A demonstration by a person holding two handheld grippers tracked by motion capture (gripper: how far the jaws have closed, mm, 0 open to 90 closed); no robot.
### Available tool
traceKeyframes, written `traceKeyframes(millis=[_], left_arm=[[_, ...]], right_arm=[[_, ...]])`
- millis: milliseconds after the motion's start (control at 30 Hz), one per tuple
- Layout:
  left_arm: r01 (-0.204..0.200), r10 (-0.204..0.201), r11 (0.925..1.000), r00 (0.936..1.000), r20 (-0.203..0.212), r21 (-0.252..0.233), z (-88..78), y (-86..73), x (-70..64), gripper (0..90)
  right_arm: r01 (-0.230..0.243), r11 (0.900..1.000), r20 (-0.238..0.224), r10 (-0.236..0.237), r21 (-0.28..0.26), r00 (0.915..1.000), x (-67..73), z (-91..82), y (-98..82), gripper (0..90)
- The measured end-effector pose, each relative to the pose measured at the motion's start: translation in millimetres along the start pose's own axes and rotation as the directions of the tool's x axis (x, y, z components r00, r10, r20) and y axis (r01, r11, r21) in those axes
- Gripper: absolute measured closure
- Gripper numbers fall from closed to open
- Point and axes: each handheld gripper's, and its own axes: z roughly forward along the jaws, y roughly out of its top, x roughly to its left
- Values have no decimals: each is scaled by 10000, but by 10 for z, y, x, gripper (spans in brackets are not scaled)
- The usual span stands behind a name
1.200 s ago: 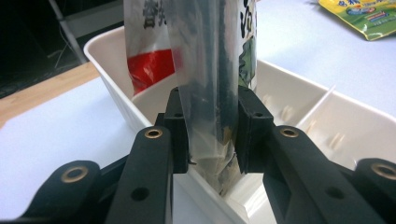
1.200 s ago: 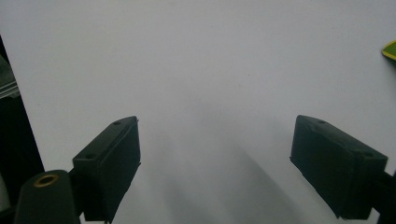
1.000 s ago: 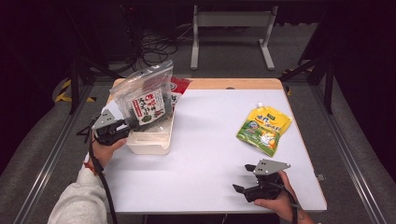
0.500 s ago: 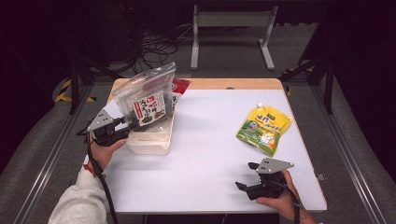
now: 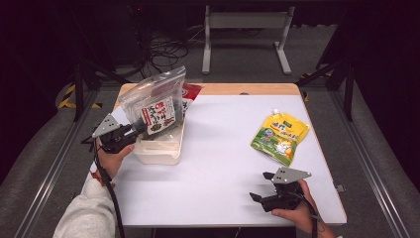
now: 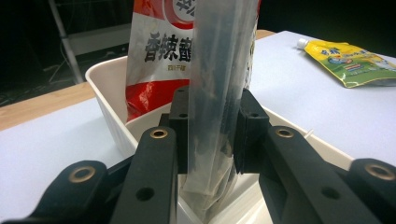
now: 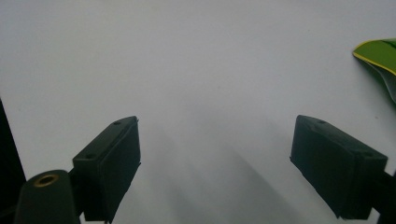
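**Desk editor:** What is happening at the left edge of the white table (image 5: 218, 163)?

**Photographer:** The left gripper (image 6: 212, 135) is pinching a clear plastic pouch of dark seaweed snacks with a printed label (image 5: 154, 106), and its jaws have just been closing further on the pouch's lower edge. The pouch is standing upright in the cream rectangular plastic bin (image 5: 161, 148) near the table's far left corner, leaning against a red-and-white foil snack packet (image 6: 161, 56) already in there.

**Desk editor:** And the other hand?

**Photographer:** The right gripper (image 5: 267, 198) is idling near the table's near right edge, jaws spread wide with nothing between them. The yellow-green spouted drink pouch (image 5: 280, 138) is lying flat near the right edge, well apart from both tools.

**Desk editor:** Where is the risk?

**Photographer:** The grip is biting only thin, slippery film low down. Judging from that, the tall pouch is likely to be flopping sideways or sliding out if lifted. Pushing it could also be tipping the packet behind, or nudging the light bin toward the table's left edge.
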Motion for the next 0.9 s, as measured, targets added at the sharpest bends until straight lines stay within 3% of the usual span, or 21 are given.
traceKeyframes(millis=[333, 567, 767, 900], left_arm=[[129, -129, 9999, 9998, -152, -4, -13, -35, -27, 716], [243, -248, 9996, 9991, -339, -164, -116, -31, -58, 674], [35, -60, 9993, 9977, -670, -371, -328, -20, -127, 655], [-317, 305, 9994, 9953, -921, -119, -430, -29, -215, 624]], right_arm=[[-5, 10000, 72, 6, -99, 10000, -30, -9, 24, 157], [-82, 9995, 266, 91, -306, 9996, -89, -47, 47, 158], [-269, 9965, 704, 325, -789, 9970, -196, -140, 108, 164], [-440, 9931, 1083, 559, -1089, 9925, -287, -226, 136, 178]])
